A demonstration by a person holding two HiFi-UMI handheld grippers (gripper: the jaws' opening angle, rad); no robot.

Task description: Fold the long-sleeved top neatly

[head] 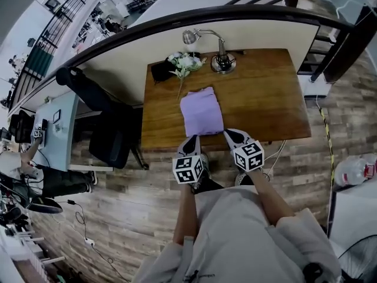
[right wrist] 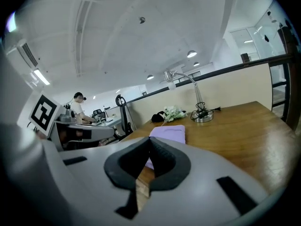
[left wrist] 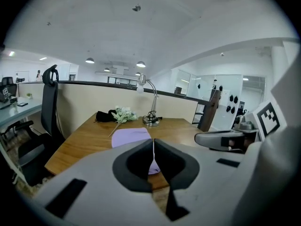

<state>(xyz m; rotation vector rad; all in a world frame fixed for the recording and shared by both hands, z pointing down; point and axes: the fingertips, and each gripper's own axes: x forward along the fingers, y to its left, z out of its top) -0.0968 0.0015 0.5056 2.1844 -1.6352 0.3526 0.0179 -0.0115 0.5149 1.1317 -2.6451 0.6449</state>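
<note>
Work surface: brown wooden table (head: 268, 102), back edge against partition.
Lilac long-sleeved top (head: 202, 112): compact folded rectangle mid-table, near front edge; folding looks finished.
Left grey two-jaw gripper (left wrist: 153, 150), right grey two-jaw gripper (right wrist: 149, 150): jaws pressed together, nothing between, held just off cloth's near edge; probably nothing left to grasp.
Silver desk lamp (head: 219, 56), white flower sprig (head: 184, 62): at back, clear of folding area.

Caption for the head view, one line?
Folded lilac long-sleeved top lies on the brown wooden table; left tongs and right tongs, both shut and empty, hover by its near edge.
</note>
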